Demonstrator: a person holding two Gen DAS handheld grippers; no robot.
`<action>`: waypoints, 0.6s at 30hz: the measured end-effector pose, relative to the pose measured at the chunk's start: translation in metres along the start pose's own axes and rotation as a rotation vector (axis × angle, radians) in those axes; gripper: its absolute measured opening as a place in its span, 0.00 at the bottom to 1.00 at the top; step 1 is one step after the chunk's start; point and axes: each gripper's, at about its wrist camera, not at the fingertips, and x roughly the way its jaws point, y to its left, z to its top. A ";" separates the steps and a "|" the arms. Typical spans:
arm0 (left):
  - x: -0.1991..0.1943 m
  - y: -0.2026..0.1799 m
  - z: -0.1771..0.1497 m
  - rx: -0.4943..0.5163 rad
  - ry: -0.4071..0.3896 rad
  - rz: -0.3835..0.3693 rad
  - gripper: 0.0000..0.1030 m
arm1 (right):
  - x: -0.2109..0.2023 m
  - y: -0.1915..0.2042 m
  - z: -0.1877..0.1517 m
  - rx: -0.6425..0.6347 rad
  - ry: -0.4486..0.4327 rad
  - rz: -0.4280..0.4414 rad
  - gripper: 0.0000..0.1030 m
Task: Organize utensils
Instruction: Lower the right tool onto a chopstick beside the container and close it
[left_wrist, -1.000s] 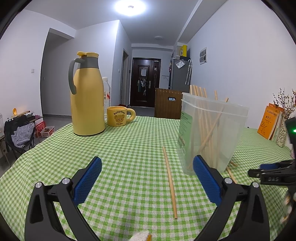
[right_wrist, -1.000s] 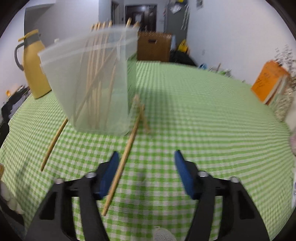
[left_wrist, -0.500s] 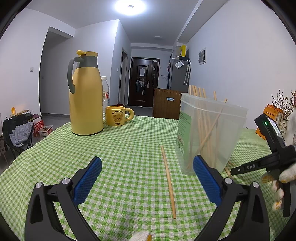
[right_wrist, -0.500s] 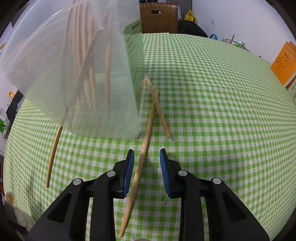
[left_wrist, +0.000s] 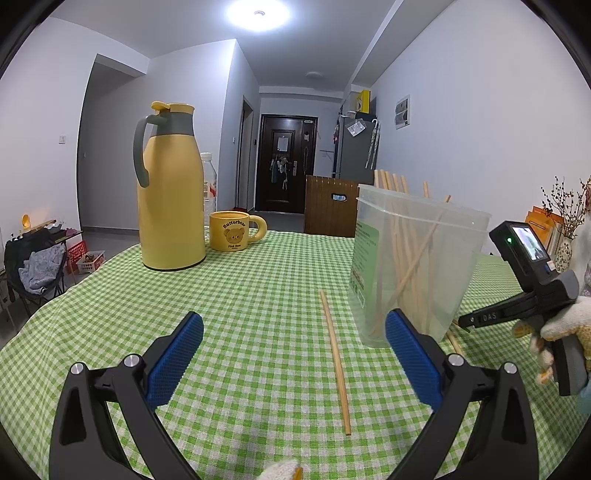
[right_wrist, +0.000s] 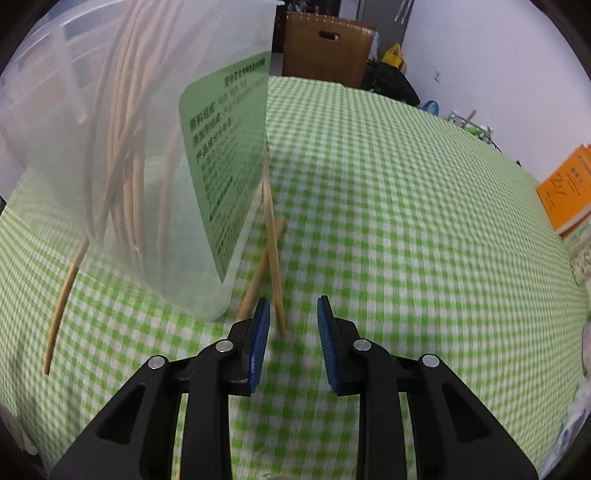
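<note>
We see a clear tub (left_wrist: 417, 266) standing upright on the green checked cloth (left_wrist: 258, 295), with several chopsticks (left_wrist: 402, 258) leaning inside it. Three more sticks lie loose on the cloth. One stick (left_wrist: 335, 360) lies to the left of the tub, apart from it, with one end toward us. Two crossed sticks (right_wrist: 271, 251) lie just beside the tub on its right side.

Our right gripper (right_wrist: 293, 332) points down at these crossed sticks. Its blue pads (right_wrist: 260, 339) stand a little apart, and the near end of one stick lies between them, close to the left pad; we cannot tell if it touches. Nothing is clamped.

Our left gripper (left_wrist: 294, 354) is wide apart and empty, low over the cloth, with the single stick lying between its fingers.

Far on the left stand a yellow jug (left_wrist: 170, 188) and a yellow mug (left_wrist: 234, 236), close together.
</note>
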 end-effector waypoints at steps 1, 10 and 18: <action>0.000 0.000 0.000 -0.001 0.001 0.000 0.93 | 0.002 -0.002 0.001 0.008 0.005 0.023 0.25; 0.002 0.001 0.000 -0.020 0.011 0.003 0.93 | -0.007 -0.012 -0.017 0.057 -0.010 0.118 0.05; 0.001 0.004 -0.002 -0.032 0.018 0.011 0.93 | -0.061 -0.011 -0.088 0.067 0.009 0.146 0.05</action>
